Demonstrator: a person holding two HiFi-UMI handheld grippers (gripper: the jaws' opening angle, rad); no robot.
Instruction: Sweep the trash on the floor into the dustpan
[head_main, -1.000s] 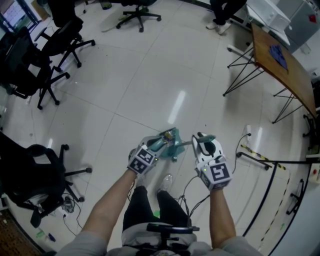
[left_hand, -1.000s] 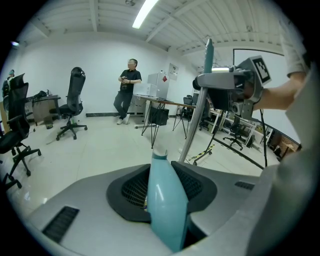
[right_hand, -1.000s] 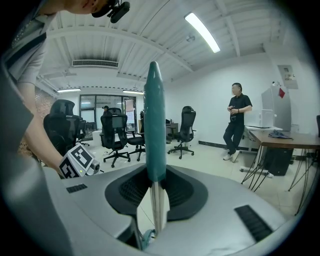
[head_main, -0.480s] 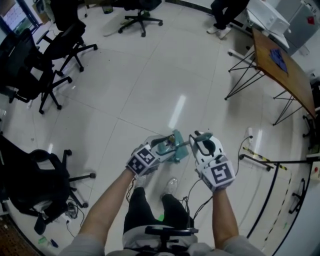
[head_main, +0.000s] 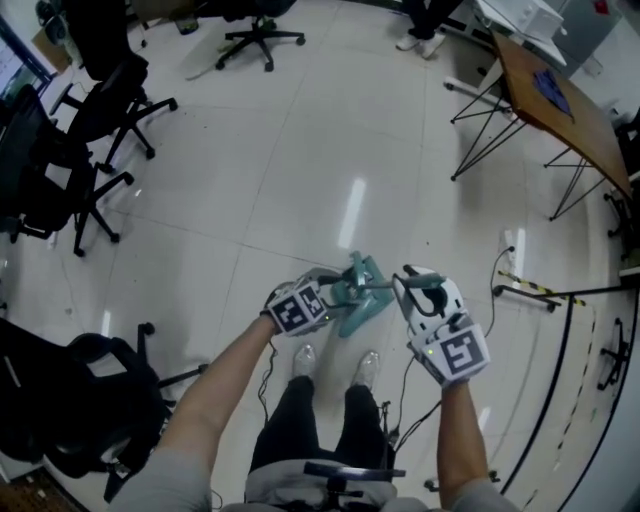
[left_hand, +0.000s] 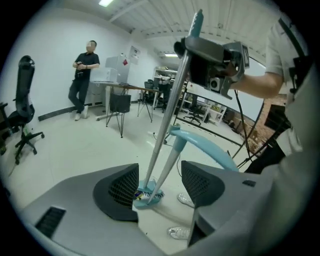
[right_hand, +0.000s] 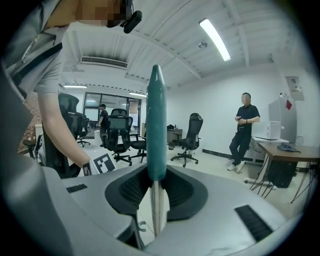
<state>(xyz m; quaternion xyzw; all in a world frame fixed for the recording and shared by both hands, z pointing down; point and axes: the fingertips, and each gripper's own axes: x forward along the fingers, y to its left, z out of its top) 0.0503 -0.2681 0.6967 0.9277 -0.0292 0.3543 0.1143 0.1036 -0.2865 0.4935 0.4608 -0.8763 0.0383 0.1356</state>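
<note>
Dustpan (head_main: 360, 298) on the floor (head_main: 300, 170) before the person's shoes (head_main: 303, 360), its handle between the wide jaws of the left hand-held gripper (left_hand: 161, 186), just opened and released, right hand-held gripper (right_hand: 155, 187) clenched on the broom (right_hand: 155, 125) handle

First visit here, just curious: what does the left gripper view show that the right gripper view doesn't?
Only the left gripper view: the jaws of the left gripper, just opened and gripping nothing, the light-blue long-handled dustpan, white shoes.
Only the right gripper view: ribbed pads of the right gripper pressing the broom's dark-teal grip, the left gripper's marker cube.
Both: the silver broom pole, a standing person in dark clothes.
</note>
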